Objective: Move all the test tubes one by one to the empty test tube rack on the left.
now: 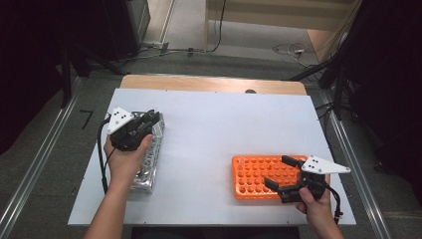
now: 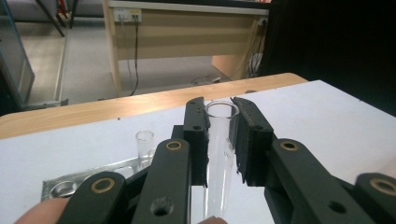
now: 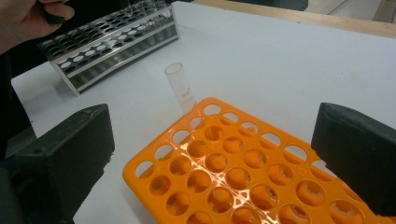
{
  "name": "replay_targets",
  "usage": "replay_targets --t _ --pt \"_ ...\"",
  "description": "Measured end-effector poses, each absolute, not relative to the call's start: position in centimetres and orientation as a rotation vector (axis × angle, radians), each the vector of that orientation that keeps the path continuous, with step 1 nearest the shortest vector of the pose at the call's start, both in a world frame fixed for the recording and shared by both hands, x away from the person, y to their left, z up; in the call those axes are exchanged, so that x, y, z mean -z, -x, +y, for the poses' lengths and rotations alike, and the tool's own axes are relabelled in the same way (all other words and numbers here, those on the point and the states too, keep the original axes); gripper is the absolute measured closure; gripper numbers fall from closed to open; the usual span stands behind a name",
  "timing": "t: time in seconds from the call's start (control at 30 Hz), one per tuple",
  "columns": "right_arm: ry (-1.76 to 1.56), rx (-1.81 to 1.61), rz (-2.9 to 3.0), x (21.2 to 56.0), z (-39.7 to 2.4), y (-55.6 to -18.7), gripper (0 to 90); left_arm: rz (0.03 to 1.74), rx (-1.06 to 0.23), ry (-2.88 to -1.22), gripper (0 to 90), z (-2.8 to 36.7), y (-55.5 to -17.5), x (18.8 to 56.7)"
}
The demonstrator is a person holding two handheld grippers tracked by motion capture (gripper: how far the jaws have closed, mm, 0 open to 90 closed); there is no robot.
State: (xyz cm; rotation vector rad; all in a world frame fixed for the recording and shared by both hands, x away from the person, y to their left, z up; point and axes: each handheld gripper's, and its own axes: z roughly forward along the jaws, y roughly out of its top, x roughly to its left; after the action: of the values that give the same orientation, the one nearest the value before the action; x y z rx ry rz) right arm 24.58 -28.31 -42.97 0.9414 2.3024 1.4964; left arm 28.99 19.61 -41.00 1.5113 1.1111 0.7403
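Observation:
My left gripper (image 1: pixel 152 118) hovers over the far end of a metal test tube rack (image 1: pixel 149 159) at the table's left. In the left gripper view its jaws (image 2: pixel 218 109) are shut on a clear glass test tube (image 2: pixel 218 158), held upright. Another tube (image 2: pixel 144 145) stands in the metal rack (image 2: pixel 70 184) just beyond. At the front right, my right gripper (image 1: pixel 275 171) stands open over the orange rack (image 1: pixel 251 174). In the right gripper view, that gripper (image 3: pixel 212 149) has its jaws wide apart above the orange rack (image 3: pixel 233 172), and one clear tube (image 3: pixel 180 88) stands in the rack's far corner hole.
A white sheet (image 1: pixel 219 129) covers the table, with bare room between the two racks. The wooden table edge (image 1: pixel 214 83) runs along the back. Cables lie on the floor (image 1: pixel 293 50) beyond it. The metal rack (image 3: pixel 107 42) holds a few more tubes at its far end.

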Motion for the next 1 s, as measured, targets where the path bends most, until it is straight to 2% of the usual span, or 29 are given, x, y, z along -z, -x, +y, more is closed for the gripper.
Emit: replay_targets --t 0.5,1.0 --pt "-0.938 -1.490 2.316 43.1 -28.1 -24.5 0.0 1.143 -0.806 -1.517 76.3 20.6 -29.6 42.5" --pt "-0.930 -1.486 2.328 43.3 -28.0 -24.6 0.0 1.218 -0.745 -1.628 75.9 20.2 -29.9 43.3"
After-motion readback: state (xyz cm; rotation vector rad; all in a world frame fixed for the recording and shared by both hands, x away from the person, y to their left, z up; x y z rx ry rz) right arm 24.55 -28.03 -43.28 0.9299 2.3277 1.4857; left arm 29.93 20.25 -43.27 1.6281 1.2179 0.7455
